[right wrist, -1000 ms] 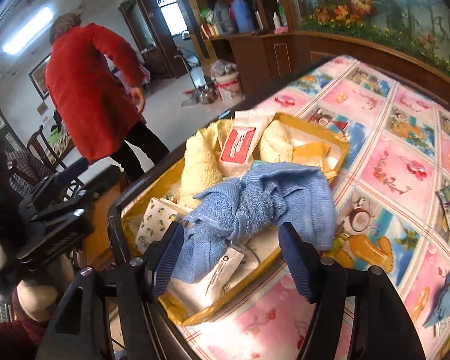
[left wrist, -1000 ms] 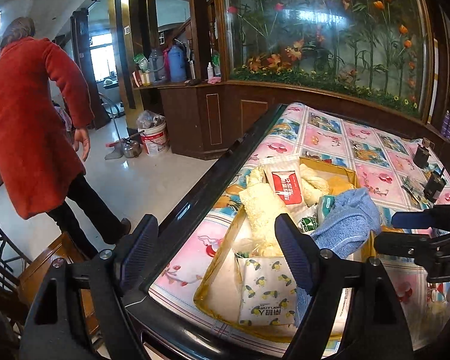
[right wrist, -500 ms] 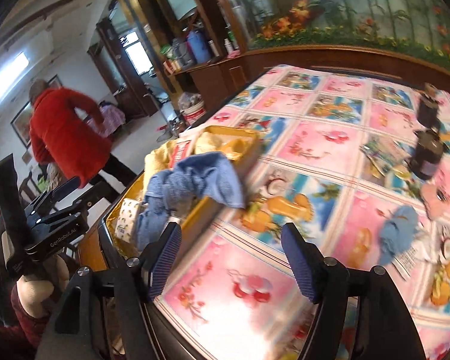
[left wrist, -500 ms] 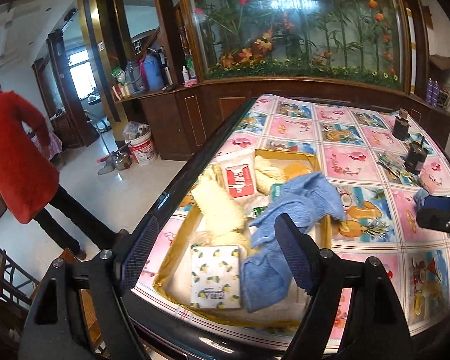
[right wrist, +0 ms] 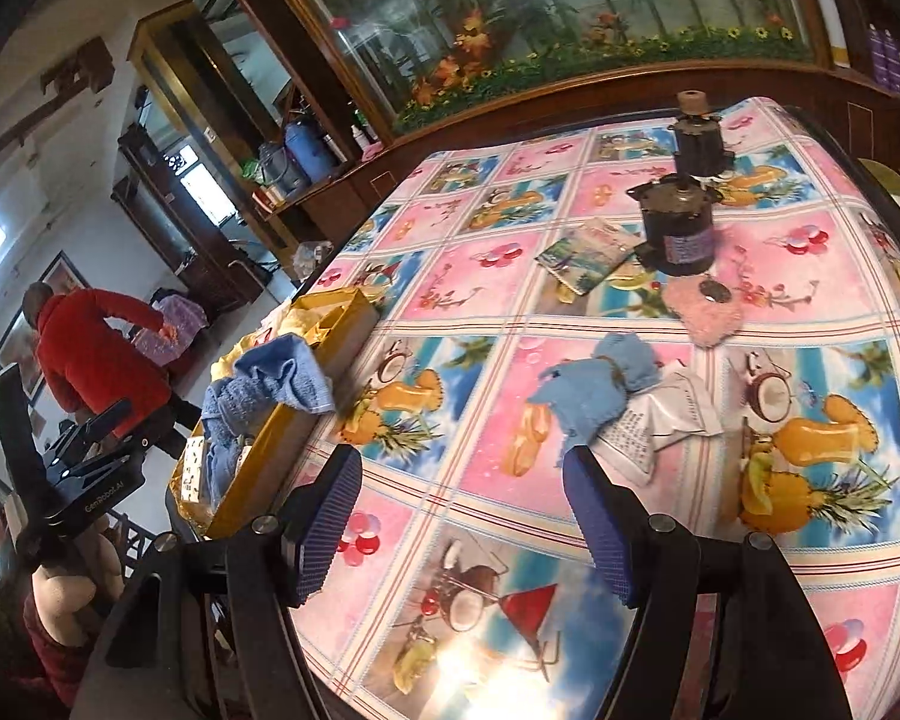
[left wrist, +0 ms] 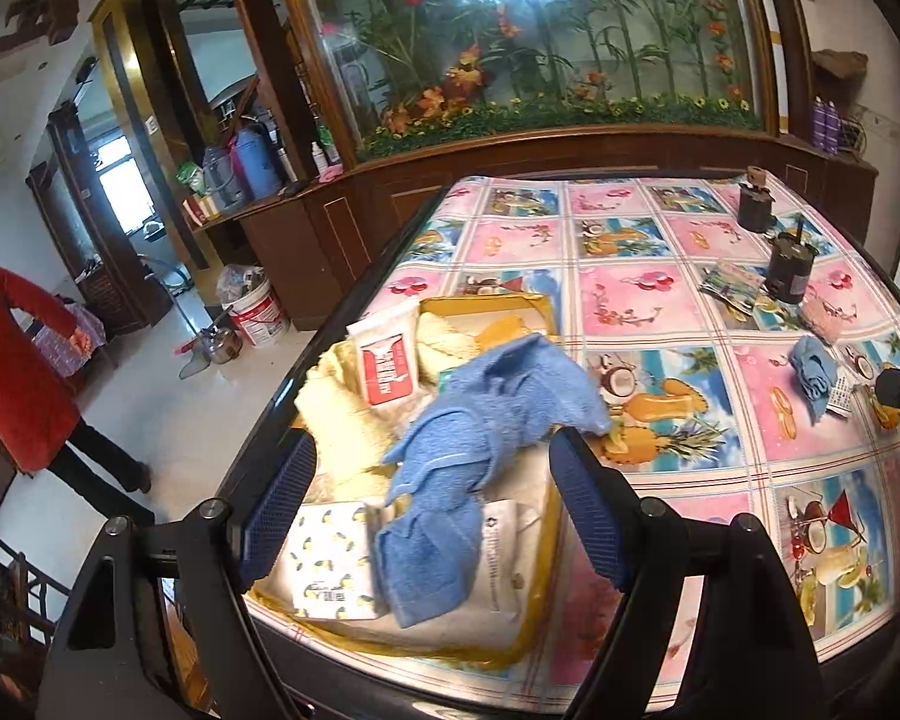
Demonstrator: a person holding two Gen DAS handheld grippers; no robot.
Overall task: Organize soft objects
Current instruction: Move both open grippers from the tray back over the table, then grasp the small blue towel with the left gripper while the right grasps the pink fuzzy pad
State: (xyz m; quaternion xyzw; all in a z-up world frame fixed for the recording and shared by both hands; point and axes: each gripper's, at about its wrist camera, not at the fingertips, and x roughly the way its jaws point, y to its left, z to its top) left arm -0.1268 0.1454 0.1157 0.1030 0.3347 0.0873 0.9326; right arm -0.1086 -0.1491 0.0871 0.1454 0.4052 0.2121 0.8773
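Hand-held gripper on the right (right wrist: 462, 516) hangs released and empty at lower centre, aimed at the small blue cloth (right wrist: 594, 396) lying mid-frame on the tabletop (right wrist: 498, 618); it looks light and limp, so pinch its bunched middle; left hand-held gripper (left wrist: 432, 522), also released, hovers over the yellow tray (left wrist: 534, 618) holding the blue towel (left wrist: 486, 438).

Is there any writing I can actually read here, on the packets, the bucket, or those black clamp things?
"GenRobot.AI": in white on the black left gripper, seen from the right wrist view.
Red-and-white packet in the yellow tray: white characters, too blurred to read.
Lemon-print packet: small dark print at its lower edge, unreadable.
White packet beside the small blue cloth: lines of fine print, too small.
White bucket on the floor: red marking, illegible.
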